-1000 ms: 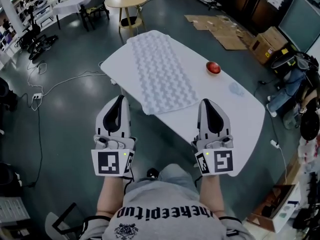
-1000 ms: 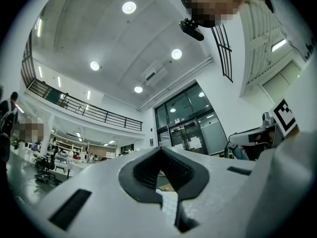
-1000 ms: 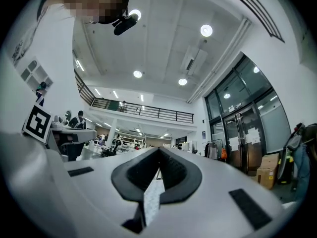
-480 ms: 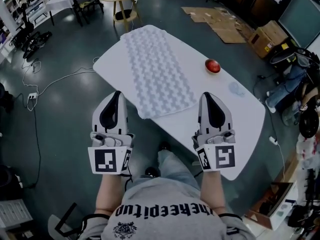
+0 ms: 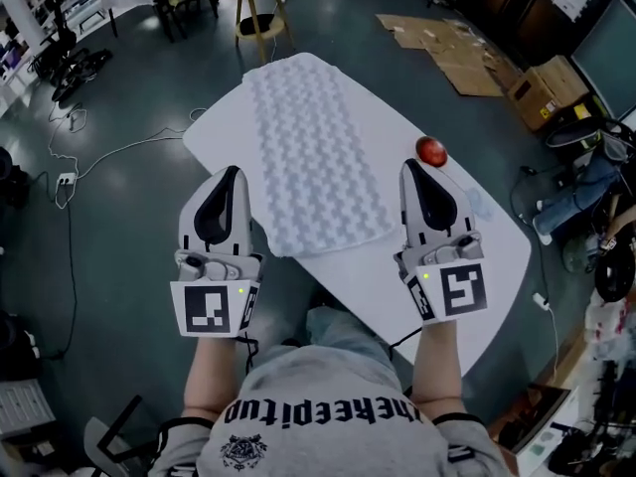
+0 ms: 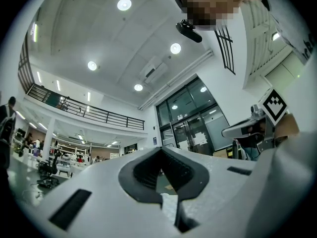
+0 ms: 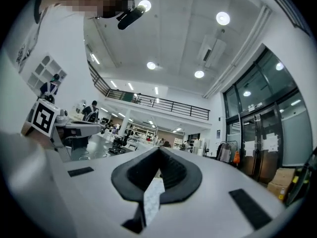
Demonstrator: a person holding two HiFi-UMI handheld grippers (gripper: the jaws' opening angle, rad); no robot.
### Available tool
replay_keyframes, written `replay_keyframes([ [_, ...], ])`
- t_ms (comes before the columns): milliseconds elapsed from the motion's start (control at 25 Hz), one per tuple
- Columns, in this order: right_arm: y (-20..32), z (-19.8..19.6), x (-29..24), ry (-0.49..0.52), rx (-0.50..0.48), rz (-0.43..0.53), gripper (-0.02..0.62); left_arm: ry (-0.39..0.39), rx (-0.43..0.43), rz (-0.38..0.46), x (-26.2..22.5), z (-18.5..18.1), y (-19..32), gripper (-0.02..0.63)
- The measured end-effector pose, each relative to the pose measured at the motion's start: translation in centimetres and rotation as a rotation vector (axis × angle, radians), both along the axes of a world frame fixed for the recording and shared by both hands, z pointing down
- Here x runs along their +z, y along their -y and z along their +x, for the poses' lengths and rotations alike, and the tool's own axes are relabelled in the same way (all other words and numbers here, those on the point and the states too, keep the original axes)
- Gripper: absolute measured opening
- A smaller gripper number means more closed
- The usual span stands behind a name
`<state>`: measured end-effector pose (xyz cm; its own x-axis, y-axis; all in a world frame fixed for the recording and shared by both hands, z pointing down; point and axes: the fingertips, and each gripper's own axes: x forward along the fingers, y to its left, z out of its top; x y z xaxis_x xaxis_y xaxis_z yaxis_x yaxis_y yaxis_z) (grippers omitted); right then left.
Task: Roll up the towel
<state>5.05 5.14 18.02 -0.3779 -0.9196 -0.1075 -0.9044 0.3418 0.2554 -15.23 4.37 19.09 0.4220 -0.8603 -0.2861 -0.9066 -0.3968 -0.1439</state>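
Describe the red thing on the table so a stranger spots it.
Find the white table on the grey floor. A pale bumpy towel lies along it. Right of the towel, near the edge, sits a small round object, the only red thing there.

Open lab hall: mezzanine railing [image 7: 163, 104], floor cables [image 5: 109, 155], cardboard [image 5: 452, 48]

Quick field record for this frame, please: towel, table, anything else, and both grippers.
towel: pale textured rectangular cloth towel, spread flat, not yet rolled
table: white rounded tabletop beneath it
other item: small red round object, right of the towel
left hand-held gripper: shut, empty, left of the towel's near end
right hand-held gripper: shut, empty, right of that end
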Motion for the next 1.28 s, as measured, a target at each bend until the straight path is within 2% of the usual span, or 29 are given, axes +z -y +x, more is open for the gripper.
replay_keyframes([
  [280,5.5,-0.3,5.5,-0.240,-0.153,-0.131,0.002,0.140,-0.037,-0.101,5.0,1.5,4.0,0.005],
  [360,6.5,-0.8,8.2,-0.321,-0.215,-0.189,0.003,0.191,-0.020,-0.133,6.9,2.0,4.9,0.005],
  [560,7.2,-2.1,16.3,-0.476,-0.349,-0.357,0.003,0.401,0.072,-0.248,14.3,3.6,5.5,0.006],
  [720,7.0,-2.2,22.4,-0.570,-0.453,-0.480,0.003,0.463,0.168,-0.407,22.0,5.2,5.2,0.036],
  [800,6.7,-2.0,25.2,-0.614,-0.505,-0.541,0.003,0.518,0.212,-0.479,25.3,5.8,4.8,0.087],
  [880,6.3,-1.7,27.9,-0.652,-0.553,-0.595,0.013,0.584,0.260,-0.539,28.3,6.6,4.1,0.100],
  [1080,4.2,-1.2,34.0,-0.726,-0.668,-0.721,0.070,0.753,0.386,-0.649,34.4,8.0,1.9,0.149],
  [1280,2.5,-0.2,38.9,-0.834,-0.766,-0.801,0.092,0.850,0.455,-0.746,38.4,8.5,0.8,0.173],
])
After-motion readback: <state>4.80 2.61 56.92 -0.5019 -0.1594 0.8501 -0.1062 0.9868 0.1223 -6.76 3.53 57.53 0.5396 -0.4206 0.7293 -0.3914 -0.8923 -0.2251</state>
